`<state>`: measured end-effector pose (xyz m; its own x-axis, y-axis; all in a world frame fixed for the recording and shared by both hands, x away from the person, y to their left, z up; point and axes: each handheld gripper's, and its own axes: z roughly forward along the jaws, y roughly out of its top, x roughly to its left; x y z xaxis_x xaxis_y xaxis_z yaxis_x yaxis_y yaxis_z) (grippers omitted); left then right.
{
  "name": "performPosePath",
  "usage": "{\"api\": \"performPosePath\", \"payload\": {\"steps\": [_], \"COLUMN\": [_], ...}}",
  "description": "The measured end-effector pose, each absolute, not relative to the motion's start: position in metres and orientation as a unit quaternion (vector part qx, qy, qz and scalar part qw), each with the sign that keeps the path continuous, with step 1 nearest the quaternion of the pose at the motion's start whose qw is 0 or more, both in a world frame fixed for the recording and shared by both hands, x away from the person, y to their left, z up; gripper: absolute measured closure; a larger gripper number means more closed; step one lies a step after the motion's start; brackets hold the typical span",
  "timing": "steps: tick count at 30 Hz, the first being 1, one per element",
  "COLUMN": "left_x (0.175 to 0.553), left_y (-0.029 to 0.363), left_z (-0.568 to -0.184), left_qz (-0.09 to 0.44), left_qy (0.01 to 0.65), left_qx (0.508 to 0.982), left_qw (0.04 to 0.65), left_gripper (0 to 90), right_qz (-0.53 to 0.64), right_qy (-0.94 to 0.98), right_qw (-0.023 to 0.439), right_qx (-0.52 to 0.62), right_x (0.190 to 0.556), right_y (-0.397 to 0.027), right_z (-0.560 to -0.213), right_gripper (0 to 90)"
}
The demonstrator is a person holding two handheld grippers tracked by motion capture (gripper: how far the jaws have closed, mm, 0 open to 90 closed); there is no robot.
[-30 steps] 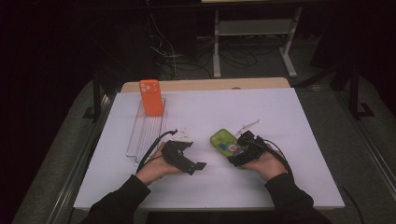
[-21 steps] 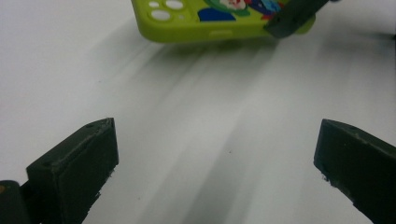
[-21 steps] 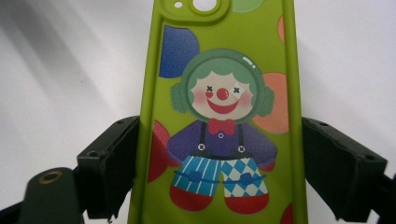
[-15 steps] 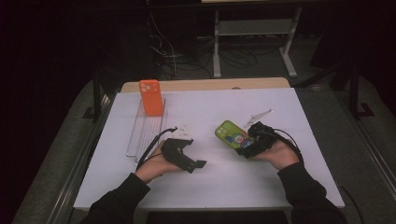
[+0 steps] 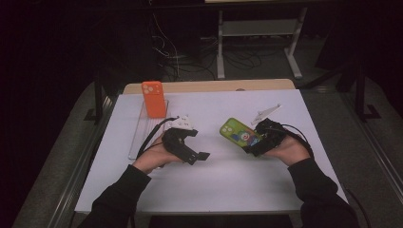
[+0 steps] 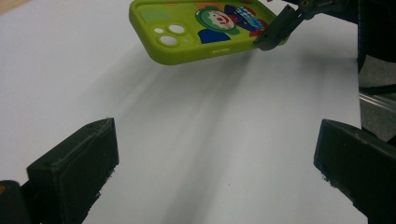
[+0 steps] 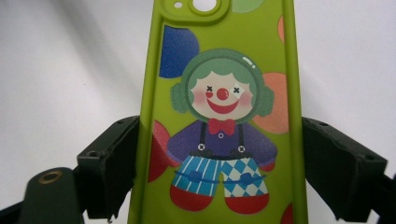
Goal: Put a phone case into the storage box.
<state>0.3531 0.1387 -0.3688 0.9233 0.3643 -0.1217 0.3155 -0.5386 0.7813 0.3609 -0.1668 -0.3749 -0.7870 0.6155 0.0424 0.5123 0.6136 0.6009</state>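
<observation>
Green phone case (image 7: 219,112), clown print on its back, camera cutout at the far end. It sits between the jaws of the right tool (image 5: 259,139), one jaw on each long edge, clamped at the lower end of the case. In the left gripper view the case (image 6: 205,28) hangs clear of the white worktop (image 6: 196,140), tilted, with a soft shadow under it; a black jaw tip of the right tool (image 6: 275,30) meets its edge there. In the high view the case (image 5: 237,133) is right of centre on the worktop, pointing up and left away from the right hand (image 5: 290,151).

Left tool (image 5: 202,156) is held low over the worktop left of centre, aimed toward the case but well apart from it. Its own view shows the jaws spread wide with nothing but bare white surface between them. Left hand (image 5: 152,159) grips the tool body; a black cable (image 5: 149,137) trails back from it toward the far left.

Further out: an orange phone case (image 5: 154,99) stands upright at the far end of a clear tray or rack (image 5: 138,137) along the worktop's left side; which of the two is hard to make out at this size. A small pale flat piece (image 5: 265,114) lies beyond the right tool. The worktop (image 5: 228,190) is covered in white, with a strip of wood (image 5: 209,86) showing at its far edge. Dark sleeves (image 5: 114,199) enter from the bottom. Behind, a dim floor with cables and a white frame (image 5: 256,33).
</observation>
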Motion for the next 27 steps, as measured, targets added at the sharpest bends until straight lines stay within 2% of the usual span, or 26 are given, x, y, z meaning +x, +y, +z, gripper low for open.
{"api": "performPosePath", "payload": {"steps": [12,27], "left_x": [0.364,0.350], "left_y": [0.136,0.135], "left_z": [-0.364,-0.359], "left_qz": [0.036,0.022], "left_qy": [0.136,0.075], "left_qx": [0.890,0.899], "left_qw": [0.433,0.431], "left_gripper": [0.0,0.0], "right_qz": [0.306,0.295], "right_qy": [0.919,0.944], "right_qw": [0.065,0.042], "right_qx": [0.240,0.140], "right_x": [0.372,0.356], "right_y": [-0.153,-0.125], "right_z": [-0.377,-0.386], "right_gripper": [15.0,15.0]}}
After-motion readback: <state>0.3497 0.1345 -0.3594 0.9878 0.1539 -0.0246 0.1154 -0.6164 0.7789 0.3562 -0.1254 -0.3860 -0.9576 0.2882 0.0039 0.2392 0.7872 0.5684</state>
